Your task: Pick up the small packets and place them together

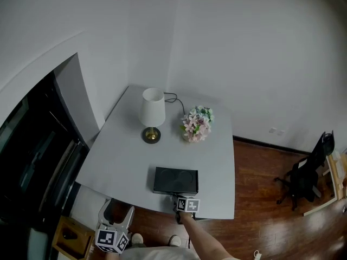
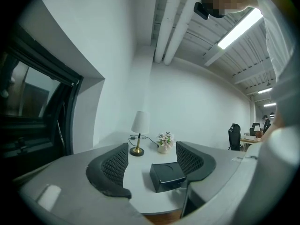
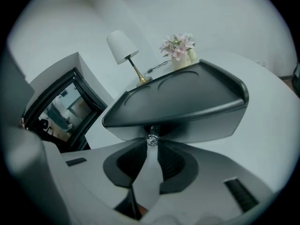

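Right gripper [image 3: 152, 142] pinches its jaws nearly shut on the small silvery knob [image 3: 152, 139] fronting a flat black rectangular box [image 1: 175, 180] at the pale grey worktop's [image 1: 124, 156] front edge. Left gripper [image 2: 152, 146] hangs wide open, empty, off the front left corner. White-shaded brass lamp [image 1: 152, 112] and pink flower posy [image 1: 197, 124] stand nearer the back edge

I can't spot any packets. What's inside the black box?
Its inside is hidden: the black box is closed. Only its bare top shows, and the right gripper pinching the small knob on its front.
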Demonstrator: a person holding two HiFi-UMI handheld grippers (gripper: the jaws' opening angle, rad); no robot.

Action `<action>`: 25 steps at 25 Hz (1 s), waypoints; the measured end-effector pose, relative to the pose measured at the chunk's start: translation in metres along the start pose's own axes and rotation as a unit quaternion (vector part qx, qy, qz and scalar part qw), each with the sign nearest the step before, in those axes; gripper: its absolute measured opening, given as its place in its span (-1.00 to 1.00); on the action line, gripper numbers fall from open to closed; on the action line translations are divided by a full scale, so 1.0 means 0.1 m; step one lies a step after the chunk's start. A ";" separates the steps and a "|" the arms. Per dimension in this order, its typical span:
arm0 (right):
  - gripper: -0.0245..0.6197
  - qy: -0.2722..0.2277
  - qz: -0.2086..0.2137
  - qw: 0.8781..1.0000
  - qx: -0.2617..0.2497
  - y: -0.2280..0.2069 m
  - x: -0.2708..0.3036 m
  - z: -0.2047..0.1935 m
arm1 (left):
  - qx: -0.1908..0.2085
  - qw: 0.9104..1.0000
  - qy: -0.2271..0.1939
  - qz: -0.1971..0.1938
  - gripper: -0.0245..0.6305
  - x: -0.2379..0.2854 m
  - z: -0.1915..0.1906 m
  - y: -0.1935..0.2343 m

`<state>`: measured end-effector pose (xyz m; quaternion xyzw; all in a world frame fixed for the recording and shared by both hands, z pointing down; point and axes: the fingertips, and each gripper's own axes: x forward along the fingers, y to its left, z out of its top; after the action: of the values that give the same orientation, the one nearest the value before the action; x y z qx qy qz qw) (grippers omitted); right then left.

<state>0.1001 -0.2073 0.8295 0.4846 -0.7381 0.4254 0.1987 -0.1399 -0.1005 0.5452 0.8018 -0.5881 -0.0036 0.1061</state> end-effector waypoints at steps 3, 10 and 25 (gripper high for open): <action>-0.72 0.008 0.000 1.000 -0.002 0.04 -0.08 -0.13 | -0.001 1.000 0.003 -0.012 0.00 0.07 -0.03 -0.05; -0.72 0.038 0.001 0.999 -0.031 0.18 -0.35 -0.63 | -0.005 0.999 0.010 -0.050 0.00 0.25 -0.11 -0.23; -0.59 0.043 -0.024 0.994 -0.098 0.24 -0.64 -1.04 | -0.002 0.995 0.025 -0.101 0.01 0.37 -0.24 -0.53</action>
<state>0.0956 -0.0825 0.8321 0.4620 -0.7550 0.3666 0.2865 -0.0749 -0.1162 0.5641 0.8564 -0.5017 0.0041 0.1216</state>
